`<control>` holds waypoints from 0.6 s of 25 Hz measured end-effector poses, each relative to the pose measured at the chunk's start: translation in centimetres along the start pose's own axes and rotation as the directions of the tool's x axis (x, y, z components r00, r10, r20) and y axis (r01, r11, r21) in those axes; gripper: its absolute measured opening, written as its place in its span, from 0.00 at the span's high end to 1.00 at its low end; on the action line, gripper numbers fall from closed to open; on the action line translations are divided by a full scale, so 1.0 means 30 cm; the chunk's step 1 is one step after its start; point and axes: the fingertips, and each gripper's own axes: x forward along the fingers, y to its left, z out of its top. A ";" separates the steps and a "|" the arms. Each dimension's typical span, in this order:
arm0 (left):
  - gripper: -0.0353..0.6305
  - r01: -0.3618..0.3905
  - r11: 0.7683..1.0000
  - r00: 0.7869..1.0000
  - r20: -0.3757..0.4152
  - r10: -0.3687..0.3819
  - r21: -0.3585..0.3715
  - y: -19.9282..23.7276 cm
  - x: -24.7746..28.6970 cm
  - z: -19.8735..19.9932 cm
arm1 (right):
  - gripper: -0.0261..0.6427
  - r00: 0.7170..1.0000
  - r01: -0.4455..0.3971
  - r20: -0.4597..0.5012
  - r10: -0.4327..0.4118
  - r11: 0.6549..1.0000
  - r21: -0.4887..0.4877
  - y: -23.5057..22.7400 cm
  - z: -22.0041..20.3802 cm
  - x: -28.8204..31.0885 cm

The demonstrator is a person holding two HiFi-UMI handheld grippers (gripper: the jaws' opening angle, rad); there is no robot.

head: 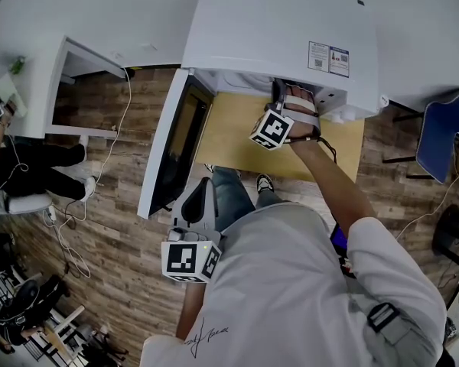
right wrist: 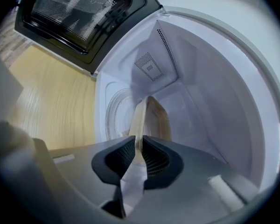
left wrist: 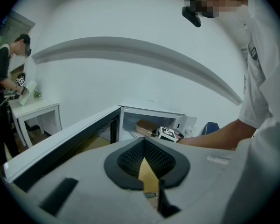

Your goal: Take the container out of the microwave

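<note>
Container [right wrist: 151, 118] pinched inside microwave [right wrist: 210, 92].
Right tool [right wrist: 139, 143] grips its rim at 6 o'clock; left tool [left wrist: 146, 158] pressed together, empty.

The head view looks steeply down from above the person's shoulders onto the microwave [head: 283, 29] at upper centre, with its open door [head: 172, 147] left of centre. The left gripper view sits low and well back, facing the open cavity [left wrist: 130, 123] at mid-frame. The right gripper view is at the cavity's mouth, very near, looking in at the container [right wrist: 151, 118]. All three share the microwave and its door. The left gripper view also catches the container from afar.
</note>
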 end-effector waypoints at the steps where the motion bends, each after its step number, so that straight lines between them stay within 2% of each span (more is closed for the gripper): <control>1: 0.95 0.000 1.000 1.000 0.001 0.000 -0.002 -0.001 0.001 -0.001 | 0.87 1.000 -0.006 -0.002 0.006 1.000 0.003 0.001 -0.002 0.000; 15: 0.95 -0.001 1.000 1.000 0.030 0.001 -0.019 -0.019 -0.001 0.008 | 0.87 1.000 -0.026 -0.005 0.026 0.999 0.047 -0.022 -0.022 -0.036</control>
